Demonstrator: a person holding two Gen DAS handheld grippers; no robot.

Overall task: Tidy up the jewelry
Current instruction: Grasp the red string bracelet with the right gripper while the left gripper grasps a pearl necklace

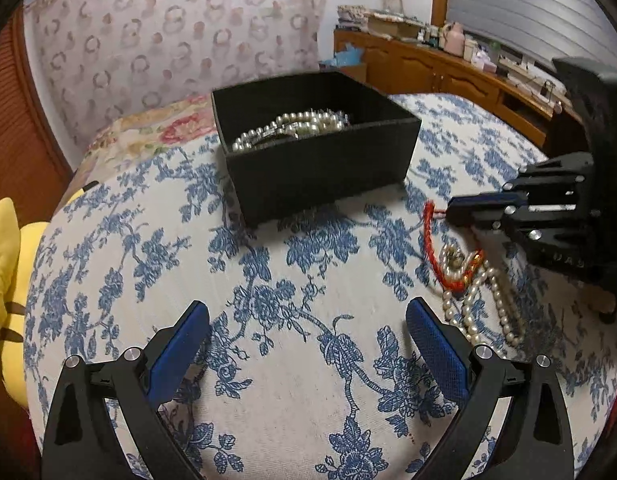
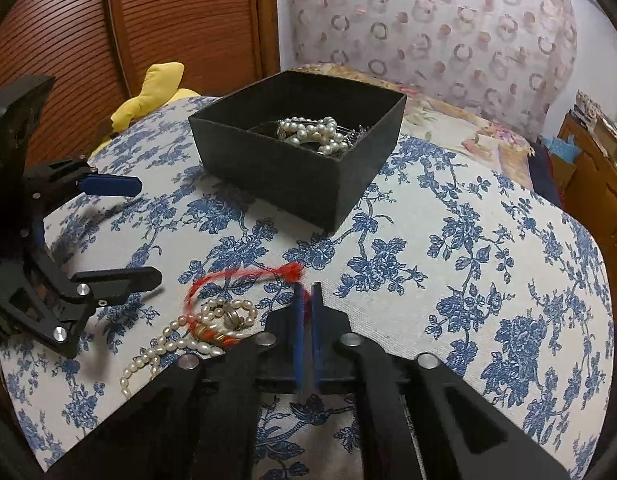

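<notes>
Gripping the red cord [image 2: 244, 276] by its frayed end, the right gripper [image 2: 305, 292] is being held low over the bedspread [image 2: 488, 280], its jaws pressed together on the strand. The cord's loop is trailing back into a heap of pearls [image 2: 188, 340] and small gold pieces, and, though blur is making this hard to judge, it seems to be tangled with them. The left gripper [image 1: 308, 336] is being held with its jaws wide apart and nothing between them, near the heap. The box [image 2: 292, 176] is sitting beyond, already holding pearls. For a clean lift, the cord is best being raised slowly and straight up, so that any snag is noticed early; the heap could be pinned by the left gripper while the cord is being drawn free, then carried over the box rim.
</notes>
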